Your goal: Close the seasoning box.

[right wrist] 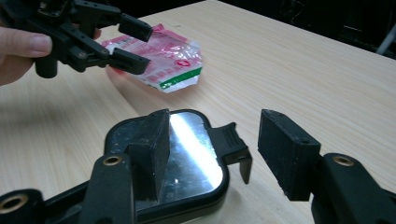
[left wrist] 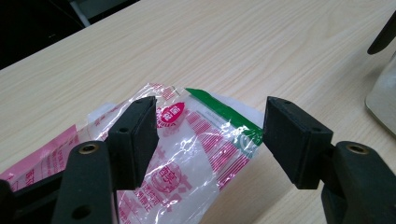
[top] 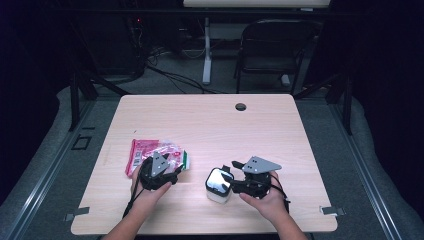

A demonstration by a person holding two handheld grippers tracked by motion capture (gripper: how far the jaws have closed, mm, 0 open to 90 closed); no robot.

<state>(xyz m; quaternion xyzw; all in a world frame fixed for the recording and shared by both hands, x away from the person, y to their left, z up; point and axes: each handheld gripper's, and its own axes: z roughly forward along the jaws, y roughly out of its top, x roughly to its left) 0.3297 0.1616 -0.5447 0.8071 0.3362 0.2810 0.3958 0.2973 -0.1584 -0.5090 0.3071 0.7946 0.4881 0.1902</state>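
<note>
A crinkled pink-and-white plastic packet with a green strip lies flat at the table's left. My left gripper hovers over its right end, open, and the packet lies under the gap between the jaws. A small white container with a shiny black lid stands near the front middle. My right gripper is open at its right side. One jaw lies over the mirror-like lid, and the lid's black tab sits in the gap. The packet and left gripper show farther off.
The light wooden table has a round cable hole near its far edge. Behind the table stand a black chair and a white desk leg with cables on the floor. The container's edge shows at the right of the left gripper view.
</note>
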